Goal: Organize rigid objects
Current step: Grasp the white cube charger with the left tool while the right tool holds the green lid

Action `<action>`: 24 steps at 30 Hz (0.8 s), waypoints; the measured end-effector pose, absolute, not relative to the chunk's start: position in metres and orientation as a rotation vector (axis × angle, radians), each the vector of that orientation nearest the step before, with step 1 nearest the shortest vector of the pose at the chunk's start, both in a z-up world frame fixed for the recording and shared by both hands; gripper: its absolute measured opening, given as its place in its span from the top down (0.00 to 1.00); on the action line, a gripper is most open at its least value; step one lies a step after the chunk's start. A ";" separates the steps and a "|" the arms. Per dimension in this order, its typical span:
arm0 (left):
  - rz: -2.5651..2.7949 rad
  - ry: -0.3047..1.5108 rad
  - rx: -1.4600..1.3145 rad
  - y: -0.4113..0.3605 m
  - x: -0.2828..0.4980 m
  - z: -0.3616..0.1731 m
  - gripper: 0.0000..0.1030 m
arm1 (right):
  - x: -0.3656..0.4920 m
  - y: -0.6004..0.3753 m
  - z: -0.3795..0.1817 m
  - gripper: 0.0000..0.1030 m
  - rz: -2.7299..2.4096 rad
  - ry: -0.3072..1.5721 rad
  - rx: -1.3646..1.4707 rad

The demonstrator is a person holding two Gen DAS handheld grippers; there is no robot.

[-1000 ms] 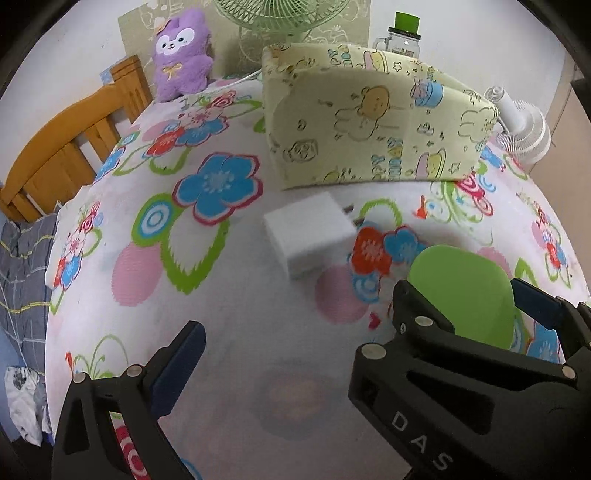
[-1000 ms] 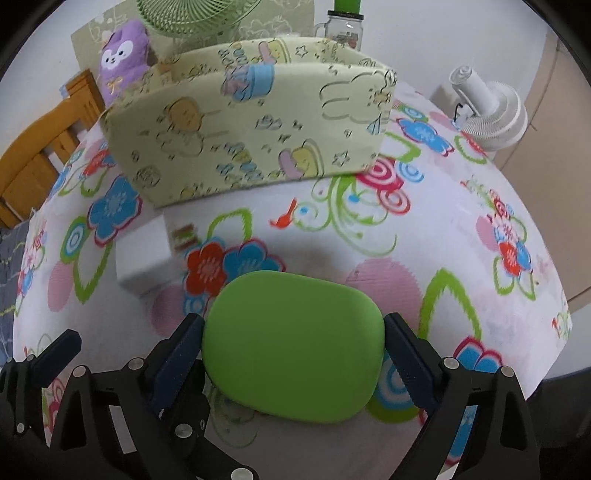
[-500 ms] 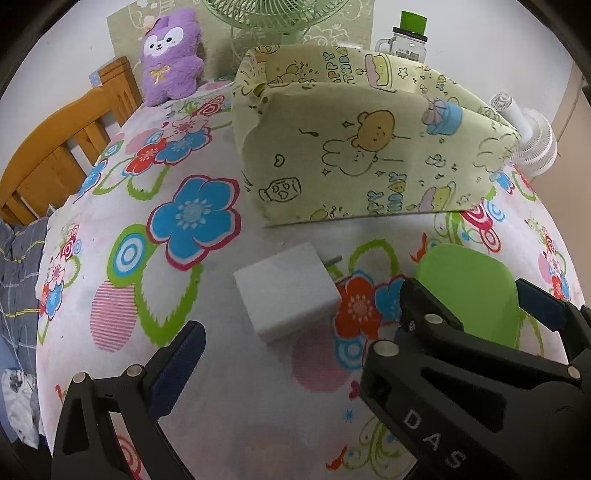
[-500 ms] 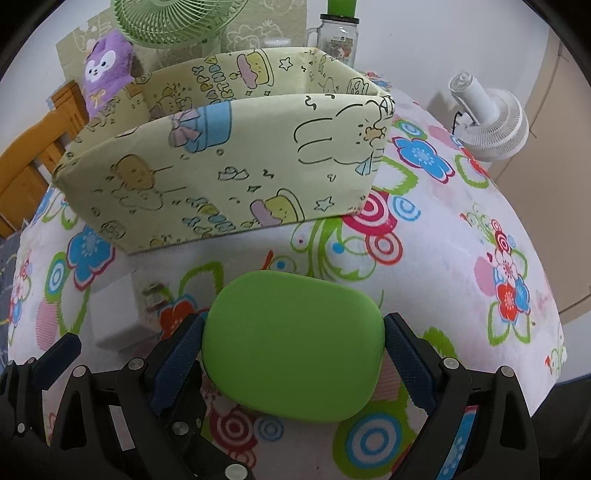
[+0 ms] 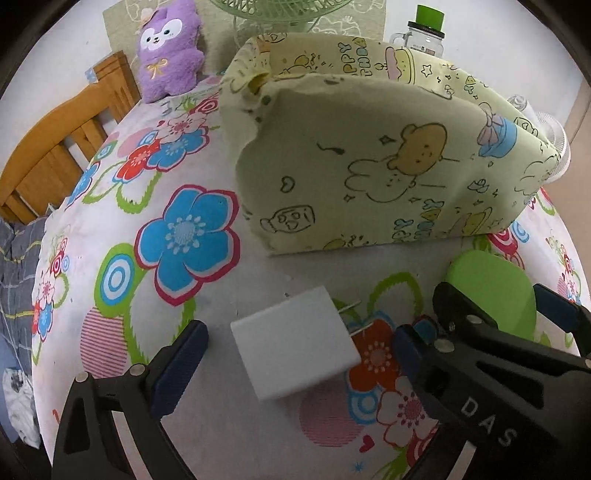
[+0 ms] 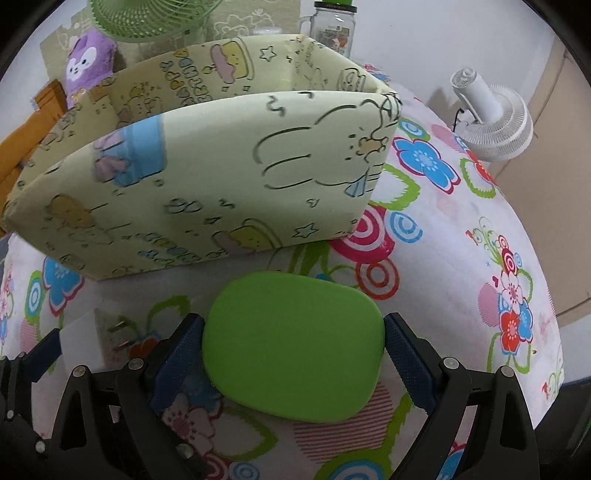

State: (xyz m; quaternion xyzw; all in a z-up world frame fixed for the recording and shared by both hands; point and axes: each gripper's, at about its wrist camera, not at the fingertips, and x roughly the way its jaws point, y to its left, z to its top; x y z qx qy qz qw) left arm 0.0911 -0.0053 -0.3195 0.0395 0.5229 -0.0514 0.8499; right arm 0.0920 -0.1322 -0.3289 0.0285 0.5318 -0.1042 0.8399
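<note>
Left fingers: blue-padded fingers [image 5: 181,365] of the left gripper [image 5: 295,360] are spread wide apart, holding nothing; the right-hand one is mostly hidden behind the other gripper's black frame.
White charger: a white charger block [image 5: 297,350] is seen lying flat on the table [image 5: 110,206] between the left fingers, touching neither; its two metal prongs point away towards the right.
Right fingers: the right gripper [image 6: 293,349] is clamped on a green rounded case [image 6: 291,347], one blue pad pressed against each side of it.
Green case position: the case is held above the flowered cloth, just in front of the fabric bin, to the right of the charger.
Fabric bin: a pale yellow cartoon-print fabric bin [image 5: 388,173] is stood on the table beyond both grippers, its near wall facing them, its top open; the inside cannot be seen.
Behind the bin: a purple plush toy [image 5: 168,48], a green fan [image 6: 147,18] and a glass jar with a green lid [image 5: 424,31] are placed at the far edge.
Right side: a small white fan [image 6: 491,118] is seen beyond the table's right edge.
Left side: a wooden chair back [image 5: 62,147] is seen beside the table.
</note>
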 end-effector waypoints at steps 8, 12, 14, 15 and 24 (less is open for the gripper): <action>-0.119 1.096 0.067 -0.010 0.091 -0.317 0.16 | 0.098 -0.137 -0.330 0.07 -0.232 1.128 0.058; -0.139 1.082 0.078 -0.018 0.082 -0.313 0.31 | 0.099 -0.139 -0.330 0.07 -0.234 1.130 0.064; -0.150 1.080 0.076 -0.018 0.080 -0.312 0.34 | 0.099 -0.140 -0.329 0.07 -0.239 1.126 0.061; -0.152 1.081 0.079 -0.019 0.080 -0.311 0.34 | 0.098 -0.140 -0.328 0.07 -0.239 1.125 0.060; -0.123 1.103 0.062 -0.014 0.078 -0.308 0.34 | 0.090 -0.138 -0.319 0.06 -0.245 1.103 0.070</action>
